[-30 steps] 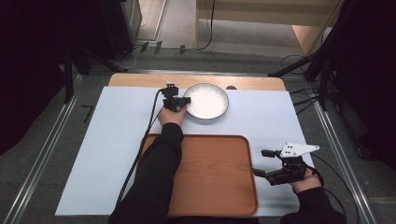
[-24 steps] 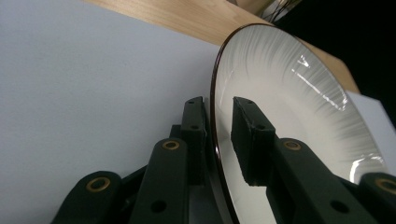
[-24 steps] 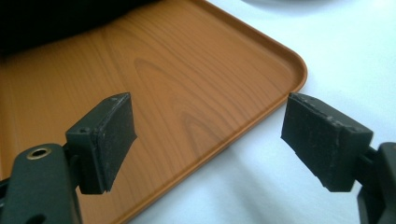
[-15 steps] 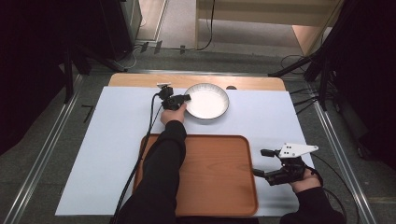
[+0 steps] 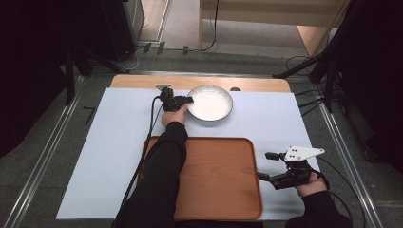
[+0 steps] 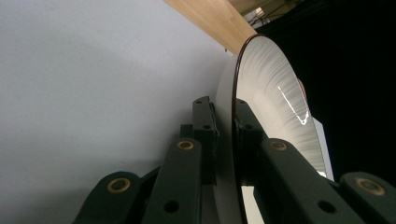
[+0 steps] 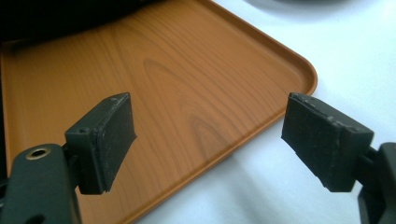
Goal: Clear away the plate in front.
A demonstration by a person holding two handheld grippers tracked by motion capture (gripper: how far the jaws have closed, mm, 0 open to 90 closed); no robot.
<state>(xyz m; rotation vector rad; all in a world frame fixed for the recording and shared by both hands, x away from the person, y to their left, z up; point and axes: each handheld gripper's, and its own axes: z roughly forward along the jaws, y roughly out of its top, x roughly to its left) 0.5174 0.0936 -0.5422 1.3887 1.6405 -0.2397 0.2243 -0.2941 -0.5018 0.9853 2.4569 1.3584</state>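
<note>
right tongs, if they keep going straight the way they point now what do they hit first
Probably the orange wooden tray: the open right tongs point across its rounded corner, with the pale blue table cover beneath them. How high they are above it is unclear.

The left gripper [image 5: 183, 100] has been shifted a little toward the left and far side of the desk [image 5: 119, 142] over the last second, and the grey plate on top of it is now seen against the wooden strip at the far edge. The white bowl [image 5: 210, 102], whose rim is clamped between the jaws in the left gripper view [image 6: 224, 135], has been carried the same way by a small amount. The left forearm [image 5: 161, 175] has been swung slightly leftward across the wooden tray [image 5: 223, 180].
</note>
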